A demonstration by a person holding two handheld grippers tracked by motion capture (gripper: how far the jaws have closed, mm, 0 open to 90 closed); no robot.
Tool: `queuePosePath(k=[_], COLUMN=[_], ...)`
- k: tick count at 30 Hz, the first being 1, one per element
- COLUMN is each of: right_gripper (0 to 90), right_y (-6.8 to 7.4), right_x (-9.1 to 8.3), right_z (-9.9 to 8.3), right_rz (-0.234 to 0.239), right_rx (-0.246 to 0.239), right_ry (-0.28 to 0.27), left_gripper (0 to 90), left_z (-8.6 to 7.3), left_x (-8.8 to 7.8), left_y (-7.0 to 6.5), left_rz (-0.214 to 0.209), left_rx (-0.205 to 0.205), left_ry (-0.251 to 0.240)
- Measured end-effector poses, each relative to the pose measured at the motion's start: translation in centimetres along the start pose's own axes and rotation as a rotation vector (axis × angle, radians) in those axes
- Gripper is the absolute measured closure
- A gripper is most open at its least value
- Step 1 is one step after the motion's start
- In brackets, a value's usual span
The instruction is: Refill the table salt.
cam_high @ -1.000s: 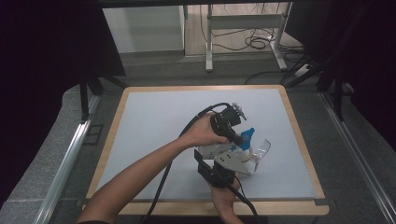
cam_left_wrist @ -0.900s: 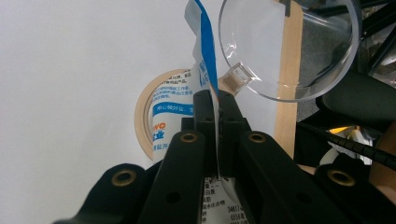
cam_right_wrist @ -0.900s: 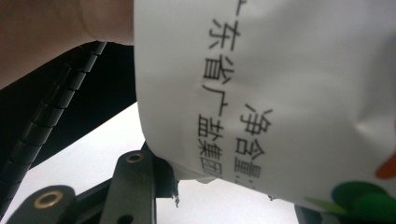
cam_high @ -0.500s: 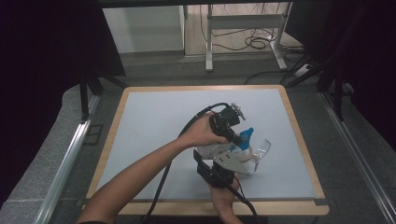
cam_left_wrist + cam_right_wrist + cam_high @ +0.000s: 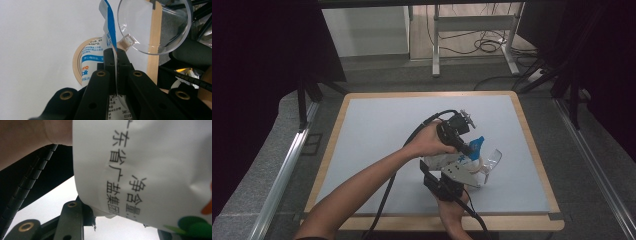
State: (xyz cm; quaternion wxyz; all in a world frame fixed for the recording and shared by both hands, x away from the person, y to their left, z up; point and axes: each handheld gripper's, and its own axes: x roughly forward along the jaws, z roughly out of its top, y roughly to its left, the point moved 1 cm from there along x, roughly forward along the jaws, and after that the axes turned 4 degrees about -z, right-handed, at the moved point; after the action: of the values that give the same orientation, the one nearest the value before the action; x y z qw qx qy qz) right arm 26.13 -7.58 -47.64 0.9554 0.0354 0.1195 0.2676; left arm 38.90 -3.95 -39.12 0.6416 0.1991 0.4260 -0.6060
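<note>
Nothing has shifted since the earlier high-view frames: both hands, both grippers and the bag sit where they were, right of centre on the table. Left gripper (image 5: 116,56), in its own view, has its jaws pressed together on a thin blue-and-white edge of the bag (image 5: 108,30), which rises from between the tips toward the top of the frame. Behind that edge, at the upper right, a clear plastic cup (image 5: 152,27) lies on its side, its rim toward the camera; a ring of tape (image 5: 77,62) lies flat on the white surface behind the bag, at centre. Right gripper (image 5: 447,182), low in the high view, is partly closed on the lower white body of the bag (image 5: 150,170), whose printed face takes up the upper right of that gripper's view. In the high view the left gripper (image 5: 469,147) meets the bag (image 5: 462,165) from above, the cup (image 5: 492,162) just to its right, all on the wood-edged table (image 5: 362,130).
</note>
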Motion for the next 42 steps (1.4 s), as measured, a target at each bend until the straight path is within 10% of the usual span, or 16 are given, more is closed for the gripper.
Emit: queuePosePath(k=[42], right_gripper=[56.4], right_y=[0.07], right_x=[-0.23], right_z=[-0.02], right_rz=[-0.003], right_rx=[0.008], right_ry=[-0.006], left_gripper=[90.0], left_z=[0.16], left_x=[0.24], left_y=[0.29], left_rz=[-0.007], left_rx=[-0.017], left_ry=[0.007])
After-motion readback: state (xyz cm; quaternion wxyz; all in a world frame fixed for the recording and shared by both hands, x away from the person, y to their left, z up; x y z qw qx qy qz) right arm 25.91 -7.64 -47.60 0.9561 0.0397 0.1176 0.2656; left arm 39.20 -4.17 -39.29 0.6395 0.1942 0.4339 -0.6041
